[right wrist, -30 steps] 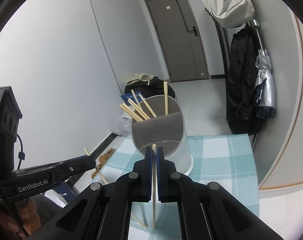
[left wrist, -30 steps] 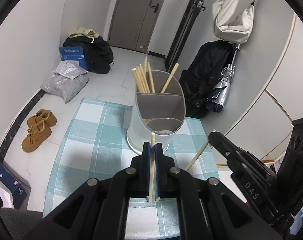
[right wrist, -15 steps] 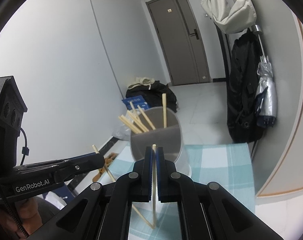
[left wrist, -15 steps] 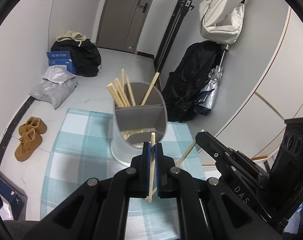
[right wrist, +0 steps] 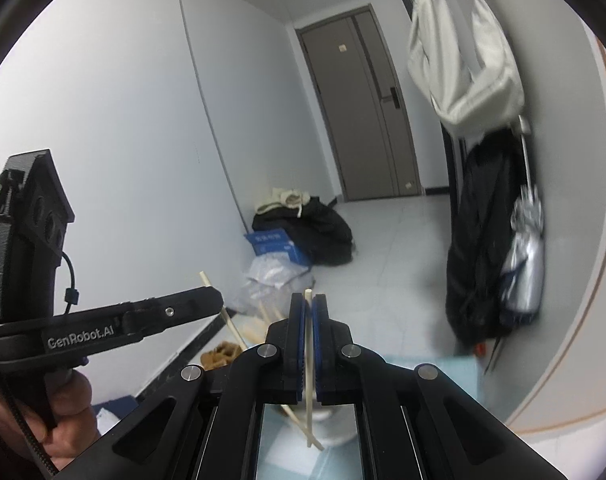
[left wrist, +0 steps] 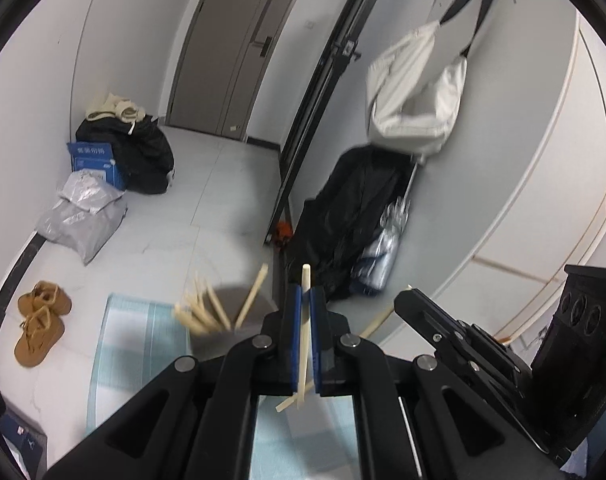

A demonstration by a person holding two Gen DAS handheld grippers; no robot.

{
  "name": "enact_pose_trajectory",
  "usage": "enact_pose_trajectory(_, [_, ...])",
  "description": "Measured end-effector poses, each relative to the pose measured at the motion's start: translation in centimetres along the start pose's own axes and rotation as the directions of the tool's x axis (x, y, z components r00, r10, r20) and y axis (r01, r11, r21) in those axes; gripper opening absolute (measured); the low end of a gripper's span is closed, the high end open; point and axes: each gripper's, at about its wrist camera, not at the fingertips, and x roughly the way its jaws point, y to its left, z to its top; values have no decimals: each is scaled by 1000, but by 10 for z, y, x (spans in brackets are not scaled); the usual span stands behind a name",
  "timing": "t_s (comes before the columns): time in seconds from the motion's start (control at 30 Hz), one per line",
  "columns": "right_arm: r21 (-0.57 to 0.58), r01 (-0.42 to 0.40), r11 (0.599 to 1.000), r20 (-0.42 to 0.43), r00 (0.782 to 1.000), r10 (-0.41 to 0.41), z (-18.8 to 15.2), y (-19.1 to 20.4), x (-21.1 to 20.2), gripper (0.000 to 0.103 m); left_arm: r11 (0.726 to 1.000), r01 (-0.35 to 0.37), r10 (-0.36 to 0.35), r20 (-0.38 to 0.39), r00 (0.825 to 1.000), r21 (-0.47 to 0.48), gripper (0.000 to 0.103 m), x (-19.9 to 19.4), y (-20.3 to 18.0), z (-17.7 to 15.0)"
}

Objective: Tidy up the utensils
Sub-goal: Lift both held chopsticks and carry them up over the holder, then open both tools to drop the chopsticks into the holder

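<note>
The left gripper (left wrist: pixel 303 336) has its blue-padded jaws pressed together on a pale wooden chopstick (left wrist: pixel 304 332), which stands nearly upright between them, its top poking above the jaw tips and its lower end showing below the pads. The right gripper (right wrist: pixel 311 344) is likewise pinching a second chopstick (right wrist: pixel 309 364) that runs up between its pads and ends just over their tips.

From the left wrist view the right gripper (left wrist: pixel 407 300) enters from the right side, its stick slanting down to the left. From the right wrist view the left gripper (right wrist: pixel 219 300) reaches in from the left, gripped by a hand (right wrist: pixel 59 408) at the lower left, its stick crossing diagonally toward the other one; their lower ends look close together, though whether they touch is hard to tell.

Just beyond and below the left gripper sits the grey utensil holder (left wrist: pixel 227 338), blurred, with several more chopsticks (left wrist: pixel 207 312) leaning out of its far part. It stands on a table covered by a teal checked cloth (left wrist: pixel 139 344).

Farther out on the tiled floor lie a pair of brown shoes (left wrist: pixel 39 322), grey plastic parcels (left wrist: pixel 83 216), a blue box (left wrist: pixel 93 160) and a black bag (left wrist: pixel 143 156) near a grey door (left wrist: pixel 239 44). On the right wall hang a white bag (left wrist: pixel 419 96), a black coat (left wrist: pixel 351 216) and a folded silver umbrella (left wrist: pixel 387 236).
</note>
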Motion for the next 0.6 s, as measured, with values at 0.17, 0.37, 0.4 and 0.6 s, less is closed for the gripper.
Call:
enact_pose_trajectory(0.17, [-21, 26, 999, 22, 999, -25, 41, 0, 17, 3, 1000, 12, -11, 57, 998, -14, 1, -4, 11, 36])
enact_pose_trajectory(0.37, [-40, 17, 999, 35, 999, -16, 73, 1, 49, 3, 999, -22, 25, 80, 996, -35, 1, 5, 36, 52])
enact_pose_trajectory(0.4, [-44, 15, 999, 33, 999, -13, 75, 1, 55, 3, 999, -27, 29, 79, 996, -36, 1, 8, 37, 51])
enact_pose_trajectory(0.6, [-86, -6, 996, 5, 1000, 6, 78, 13, 95, 3, 998, -58, 60, 61, 996, -40, 1, 26, 54, 44])
